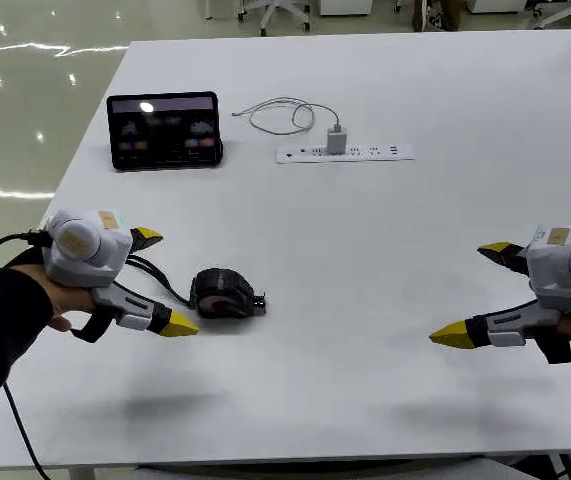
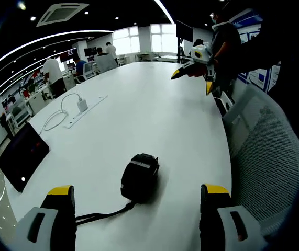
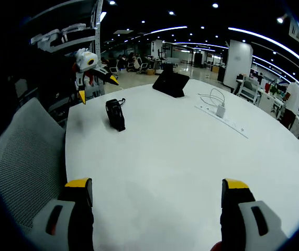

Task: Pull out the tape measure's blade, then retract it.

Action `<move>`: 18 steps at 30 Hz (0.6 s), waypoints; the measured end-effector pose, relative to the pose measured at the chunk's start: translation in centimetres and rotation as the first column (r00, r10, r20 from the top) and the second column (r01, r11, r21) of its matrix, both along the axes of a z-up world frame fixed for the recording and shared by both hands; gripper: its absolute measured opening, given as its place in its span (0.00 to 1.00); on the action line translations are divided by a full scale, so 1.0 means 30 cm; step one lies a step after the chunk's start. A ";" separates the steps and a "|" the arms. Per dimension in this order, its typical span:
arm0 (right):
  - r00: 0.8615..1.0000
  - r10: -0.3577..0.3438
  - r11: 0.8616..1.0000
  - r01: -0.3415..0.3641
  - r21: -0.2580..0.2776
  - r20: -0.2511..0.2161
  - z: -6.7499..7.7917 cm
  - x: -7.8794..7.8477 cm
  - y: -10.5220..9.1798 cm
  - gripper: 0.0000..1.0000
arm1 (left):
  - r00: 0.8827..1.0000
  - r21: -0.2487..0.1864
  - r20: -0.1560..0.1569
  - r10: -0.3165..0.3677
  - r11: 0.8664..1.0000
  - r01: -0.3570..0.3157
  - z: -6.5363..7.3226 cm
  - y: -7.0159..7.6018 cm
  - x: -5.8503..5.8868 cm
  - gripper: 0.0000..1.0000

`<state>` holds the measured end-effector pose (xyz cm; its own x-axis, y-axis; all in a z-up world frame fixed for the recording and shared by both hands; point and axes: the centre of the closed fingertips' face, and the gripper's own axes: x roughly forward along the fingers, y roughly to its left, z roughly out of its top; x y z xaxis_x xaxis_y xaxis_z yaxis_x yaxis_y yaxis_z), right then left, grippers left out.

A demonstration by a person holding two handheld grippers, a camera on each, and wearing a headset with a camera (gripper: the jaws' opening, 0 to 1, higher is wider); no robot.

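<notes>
The tape measure [image 1: 227, 294] lies on the white counter [image 1: 385, 230], just ahead of the left tool [image 1: 165, 281], whose jaws are spread and empty. The right tool [image 1: 471, 292], also spread, is well apart. The case looks compact, rigid and fairly heavy. It is probably best pinched across its 2 flat sides, leaving the other tool to draw the blade.

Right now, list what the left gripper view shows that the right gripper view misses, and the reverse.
Left gripper view: the right gripper, jaws open, and people standing at distant desks. Right gripper view: the left gripper, jaws open, near the tape measure, plus shelving. Shared: tape measure, tablet, power strip, mesh chair, white table.
</notes>
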<state>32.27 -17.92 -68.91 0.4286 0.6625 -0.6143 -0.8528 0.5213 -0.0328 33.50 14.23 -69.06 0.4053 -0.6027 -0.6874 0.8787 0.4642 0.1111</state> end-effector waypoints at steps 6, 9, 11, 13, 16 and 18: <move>0.998 0.052 0.999 -0.052 -0.004 0.027 -0.002 0.023 0.074 1.00 | 0.998 0.053 -0.016 -0.056 0.997 0.057 -0.017 -0.025 0.022 0.89; 0.997 0.075 0.997 -0.075 -0.013 0.016 -0.022 0.034 0.111 1.00 | 0.996 0.090 -0.037 -0.086 0.992 0.089 -0.036 -0.039 0.023 0.87; 0.995 0.096 0.995 -0.096 -0.017 0.012 -0.032 0.041 0.142 1.00 | 0.992 0.114 -0.047 -0.114 0.986 0.118 -0.051 -0.051 0.025 0.83; 0.994 0.112 0.993 -0.111 -0.027 0.009 -0.038 0.048 0.164 1.00 | 0.990 0.129 -0.059 -0.129 0.982 0.136 -0.063 -0.061 0.027 0.81; 0.990 0.142 0.989 -0.141 -0.032 0.005 -0.044 0.062 0.215 1.00 | 0.986 0.147 -0.067 -0.153 0.976 0.161 -0.075 -0.087 0.037 0.80; 0.986 0.168 0.985 -0.168 -0.043 0.003 -0.049 0.067 0.249 1.00 | 0.981 0.193 -0.059 -0.184 0.962 0.192 -0.089 -0.097 0.041 0.80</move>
<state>34.28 -10.46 -70.38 0.3178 0.6991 -0.6406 -0.9277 0.3687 -0.0579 34.74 11.32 -71.72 0.2674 -0.5166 -0.8134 0.9537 0.2627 0.1467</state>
